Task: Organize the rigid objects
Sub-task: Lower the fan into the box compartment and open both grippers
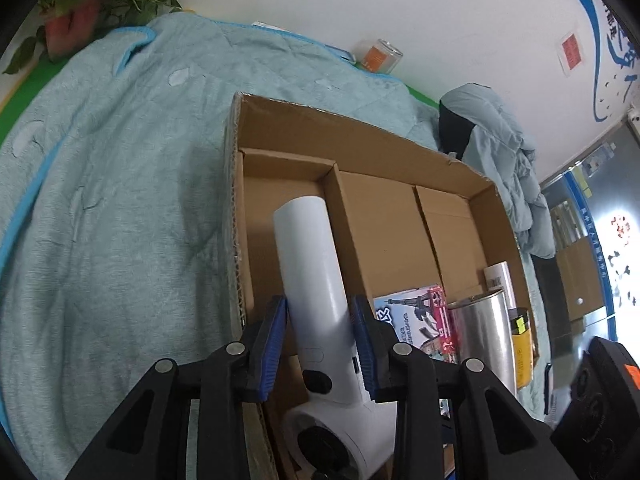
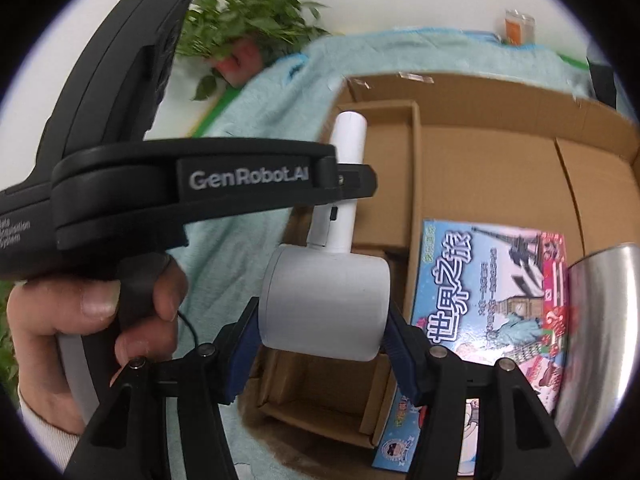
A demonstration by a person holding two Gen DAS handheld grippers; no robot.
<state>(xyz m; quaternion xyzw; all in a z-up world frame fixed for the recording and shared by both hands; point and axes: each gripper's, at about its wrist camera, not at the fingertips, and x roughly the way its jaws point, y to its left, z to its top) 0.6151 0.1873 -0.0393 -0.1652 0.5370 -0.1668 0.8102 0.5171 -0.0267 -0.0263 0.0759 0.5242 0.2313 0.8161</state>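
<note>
Both pairs of fingers clamp the white plastic hair dryer (image 1: 316, 280), the left gripper (image 1: 323, 344) on its handle and the right gripper (image 2: 324, 340) on its barrel, likely to keep it level over the brown cardboard box's (image 1: 360, 136) narrow compartment just ahead.

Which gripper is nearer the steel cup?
Right. The right gripper holds the hair dryer's head beside the steel cup; the left gripper grips the handle, farther off.
</note>
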